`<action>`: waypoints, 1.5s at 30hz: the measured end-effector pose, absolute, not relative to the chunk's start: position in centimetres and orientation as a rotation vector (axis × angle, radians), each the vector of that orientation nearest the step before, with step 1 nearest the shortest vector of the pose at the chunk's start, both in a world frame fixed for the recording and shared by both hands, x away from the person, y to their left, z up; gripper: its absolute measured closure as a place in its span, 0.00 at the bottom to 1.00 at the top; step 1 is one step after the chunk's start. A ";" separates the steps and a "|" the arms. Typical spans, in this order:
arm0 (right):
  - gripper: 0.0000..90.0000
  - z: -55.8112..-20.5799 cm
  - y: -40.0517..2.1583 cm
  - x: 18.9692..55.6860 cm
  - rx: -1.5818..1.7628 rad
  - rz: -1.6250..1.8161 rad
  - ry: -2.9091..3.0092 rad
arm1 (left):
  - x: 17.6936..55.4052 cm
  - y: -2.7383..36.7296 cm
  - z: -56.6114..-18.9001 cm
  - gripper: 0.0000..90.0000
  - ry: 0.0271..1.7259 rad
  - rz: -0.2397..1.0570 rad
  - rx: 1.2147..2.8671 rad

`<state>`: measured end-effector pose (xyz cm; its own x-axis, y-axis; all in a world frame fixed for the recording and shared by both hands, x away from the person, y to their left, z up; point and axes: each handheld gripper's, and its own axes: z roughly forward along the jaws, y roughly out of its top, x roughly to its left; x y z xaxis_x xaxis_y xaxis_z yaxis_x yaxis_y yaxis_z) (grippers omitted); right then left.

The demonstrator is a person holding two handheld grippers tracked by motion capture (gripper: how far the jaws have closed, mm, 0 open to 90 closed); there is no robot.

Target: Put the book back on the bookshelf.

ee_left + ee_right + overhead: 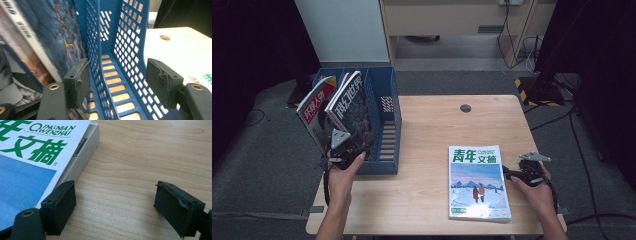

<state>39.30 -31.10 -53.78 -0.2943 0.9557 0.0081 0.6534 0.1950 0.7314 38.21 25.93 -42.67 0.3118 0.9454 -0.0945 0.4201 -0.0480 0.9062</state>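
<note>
Pale wooden table [427, 125] on grey carpet; left gripper [343, 150] and right gripper [517, 172] fingers wide, empty.

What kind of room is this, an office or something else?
Probably an office or lab corner: a small wooden desk with a cable hole, a blue file rack holding magazines, and cables trailing over grey carpet.

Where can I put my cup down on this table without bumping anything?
The bare wood between the blue file rack and the magazine is free, and so is the far strip by the round hole. The rack's left compartments are crowded with standing magazines.
</note>
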 end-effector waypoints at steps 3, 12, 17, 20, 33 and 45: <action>0.18 -53.7 -31.2 39.3 1.508 0.879 2.013 | 38.2 25.4 -42.6 0.37 1.241 0.700 1.651; 0.17 -52.7 -31.6 39.0 1.521 0.930 1.957 | 38.2 23.5 -42.8 0.28 1.195 0.660 1.718; 0.19 -51.9 -31.1 38.9 1.493 0.977 1.956 | 37.9 22.0 -42.7 0.26 1.153 0.650 1.755; 0.19 -51.6 -30.8 38.9 1.473 0.995 1.963 | 37.7 20.8 -42.6 0.25 1.116 0.635 1.788; 0.15 -51.2 -29.3 38.7 1.438 1.052 2.015 | 37.3 15.7 -42.7 0.23 0.991 0.541 1.869; 0.11 -51.6 -27.9 38.9 1.410 1.054 2.076 | 38.2 10.1 -44.0 0.21 0.882 0.449 1.978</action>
